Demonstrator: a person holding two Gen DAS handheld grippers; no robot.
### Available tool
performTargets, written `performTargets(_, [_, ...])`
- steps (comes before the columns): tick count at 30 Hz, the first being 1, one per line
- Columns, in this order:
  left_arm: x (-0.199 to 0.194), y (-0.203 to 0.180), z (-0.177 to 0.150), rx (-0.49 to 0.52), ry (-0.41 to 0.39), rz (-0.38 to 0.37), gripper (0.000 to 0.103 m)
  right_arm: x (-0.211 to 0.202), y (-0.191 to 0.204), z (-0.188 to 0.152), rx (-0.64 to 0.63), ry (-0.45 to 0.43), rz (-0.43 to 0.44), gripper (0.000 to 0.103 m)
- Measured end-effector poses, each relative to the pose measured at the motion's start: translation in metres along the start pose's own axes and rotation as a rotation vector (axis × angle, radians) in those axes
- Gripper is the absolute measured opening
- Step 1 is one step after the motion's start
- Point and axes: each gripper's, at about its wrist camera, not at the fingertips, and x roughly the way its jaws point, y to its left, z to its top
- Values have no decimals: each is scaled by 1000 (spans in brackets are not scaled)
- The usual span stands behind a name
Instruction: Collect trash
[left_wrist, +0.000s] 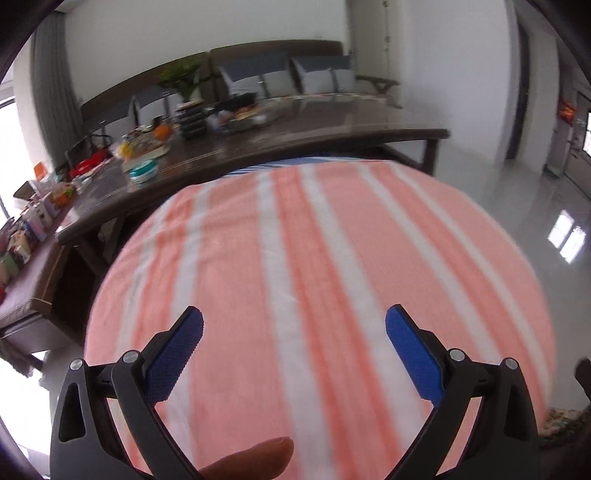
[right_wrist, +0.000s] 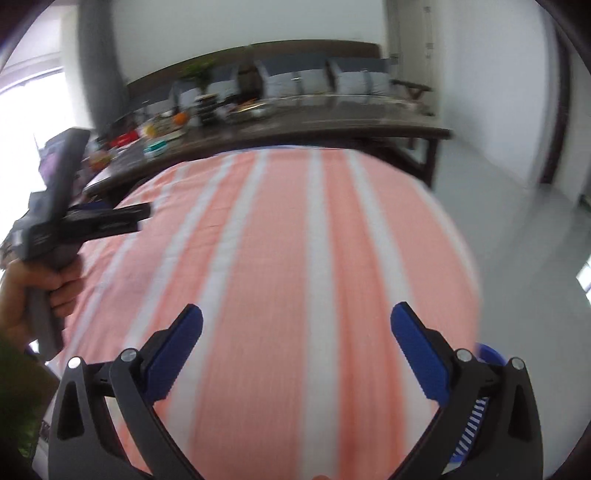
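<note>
My left gripper (left_wrist: 294, 325) is open and empty, held above a table covered with an orange and white striped cloth (left_wrist: 314, 258). My right gripper (right_wrist: 296, 323) is also open and empty above the same cloth (right_wrist: 288, 258). The left gripper's body, held in a hand, shows at the left of the right wrist view (right_wrist: 74, 221). No trash shows on the cloth in either view. Both views are blurred.
A long dark wooden table (left_wrist: 332, 136) stands behind the cloth, crowded with food, boxes and a plant (left_wrist: 184, 79) at its left end. A sofa with grey cushions (left_wrist: 280, 74) is behind it. Glossy floor (left_wrist: 517, 221) lies to the right. A blue basket (right_wrist: 484, 369) sits at lower right.
</note>
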Motion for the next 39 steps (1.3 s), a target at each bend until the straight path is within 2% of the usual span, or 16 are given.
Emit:
performTargets(2, [-26,-61,-13,41,-10,-105,98,-25,-48,-13,46,-5,-124,98])
performTargets(5, [-47,-139,-31,94,-17,-194,98,-56,-103,-31,111,-15,-239,98])
performTargets(8, [-58,-201,-46,165,-27,-216,98,-81,-138,-47,171,-35,-315,98])
performTargets(12, [-61,-250,-58,198,-10,-252,98,-92,-166,-61,198,-34,-360,98])
performTargets(21, [-56,-283,-63,222,-11,-241,98,-89,-198,-82,276,5,-343,98])
performTargets(39, [-50,-305,-73,275,3,-247,98,-87,-215,-92,329,29,-373,98])
